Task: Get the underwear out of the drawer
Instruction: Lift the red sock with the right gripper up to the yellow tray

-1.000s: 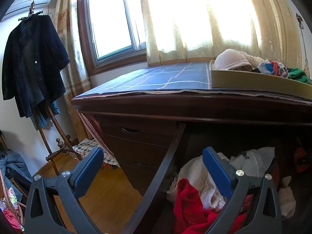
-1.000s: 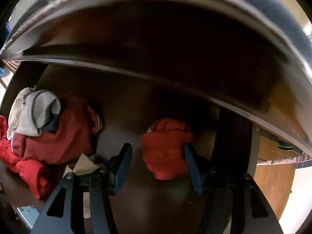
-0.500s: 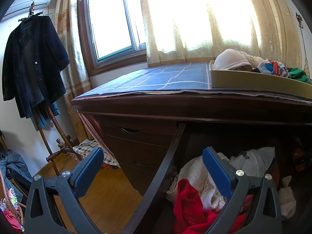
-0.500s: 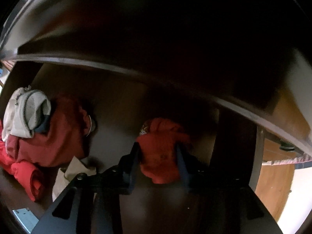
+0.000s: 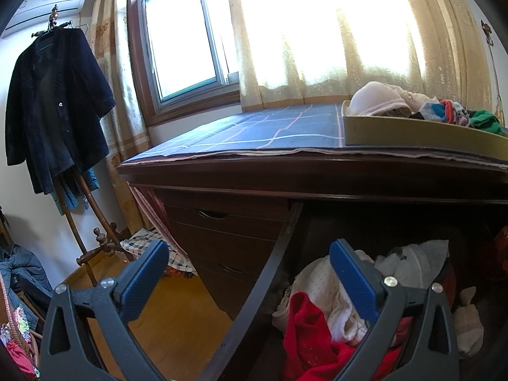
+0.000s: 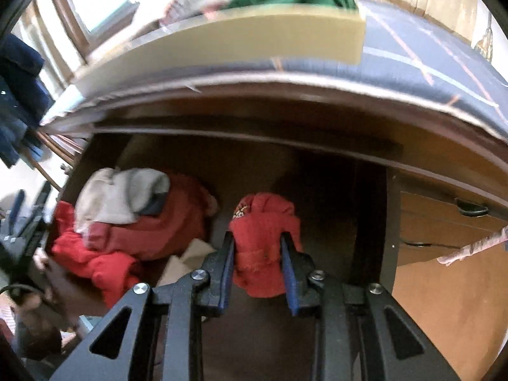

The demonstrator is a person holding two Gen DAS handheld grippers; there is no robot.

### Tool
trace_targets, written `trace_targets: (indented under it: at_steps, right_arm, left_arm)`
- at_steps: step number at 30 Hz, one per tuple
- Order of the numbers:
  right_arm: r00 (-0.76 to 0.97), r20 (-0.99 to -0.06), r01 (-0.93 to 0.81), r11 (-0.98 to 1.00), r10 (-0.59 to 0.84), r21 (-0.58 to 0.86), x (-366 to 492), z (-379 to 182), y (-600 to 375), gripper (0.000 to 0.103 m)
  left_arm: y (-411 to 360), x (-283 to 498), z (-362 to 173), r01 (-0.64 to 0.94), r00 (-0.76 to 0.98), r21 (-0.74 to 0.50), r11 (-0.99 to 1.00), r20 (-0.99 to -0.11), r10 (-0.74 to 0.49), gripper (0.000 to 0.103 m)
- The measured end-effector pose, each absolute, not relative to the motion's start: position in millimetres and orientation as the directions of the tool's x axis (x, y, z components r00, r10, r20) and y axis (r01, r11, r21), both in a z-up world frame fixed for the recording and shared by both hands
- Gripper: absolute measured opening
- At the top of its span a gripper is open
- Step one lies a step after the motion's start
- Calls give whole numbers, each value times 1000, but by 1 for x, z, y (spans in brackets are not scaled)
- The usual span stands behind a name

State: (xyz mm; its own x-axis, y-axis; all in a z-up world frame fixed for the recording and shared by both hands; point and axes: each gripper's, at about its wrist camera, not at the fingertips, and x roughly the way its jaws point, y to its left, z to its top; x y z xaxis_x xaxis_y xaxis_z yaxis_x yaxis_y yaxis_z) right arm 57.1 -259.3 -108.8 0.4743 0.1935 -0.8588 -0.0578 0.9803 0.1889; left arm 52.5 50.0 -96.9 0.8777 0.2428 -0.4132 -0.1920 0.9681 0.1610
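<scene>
In the right wrist view my right gripper [image 6: 257, 252] is shut on a bunched red piece of underwear [image 6: 265, 222]; its jaws have just been closing on the cloth, which now hangs above the dark floor of the open drawer [image 6: 317, 190]. A heap of red and grey-white garments [image 6: 127, 216] lies at the drawer's left. In the left wrist view my left gripper [image 5: 247, 273] stands open and holds nothing, straddling the drawer's left wall [image 5: 276, 263], with red and white clothes [image 5: 333, 311] behind its right finger.
A yellow tray [image 5: 412, 133] full of clothes sits on the blue checked cloth [image 5: 270, 130] on the dresser top, right above the drawer. Closed drawers [image 5: 222, 228] lie to the left. A coat stand with a dark coat [image 5: 54, 108] stands on the wooden floor.
My right gripper closed on the red underwear and lifted it back out from under the dresser top, so the tray and cloth have come into its view. The left gripper has not moved.
</scene>
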Motion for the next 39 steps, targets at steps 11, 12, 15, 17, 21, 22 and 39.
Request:
trace_targets:
  at_steps: [11,12,15,17,21,22,39]
  right_arm:
    - [562,-787,-93,965,253,243,36,-68,-260,30]
    - [571,-779,-98,964,259,248,35,-63,-261,30]
    - [602,-749,-122,959,276,255,35,-46,-254,30]
    - [624,-731,-138,959,277,246,36,-33,-253,30]
    - [654,-700,-171,957,288,233,39,-13,-246,30]
    - [661,-692,-182,957,290,227,40,-8,-243,30]
    - [732,-610,-268,951,303,151,105,35,-202,30]
  left_arm:
    - [50,53,-96,-193,878,161,968,-411,244,103]
    - [50,53,-96,-193,878,160,968,-412,243,103]
    - [49,53,-96,-193,878,160,968,-411,244,103]
    - [49,53,-96,-194,879,161,968,-411,244,103]
    - [50,53,-96,-193,879,161,968,-410,244,103]
    - [49,53,-96,-193,879,162,968,-410,244,103]
    - [49,53,-97,-189,880,158,969,-410,239,103]
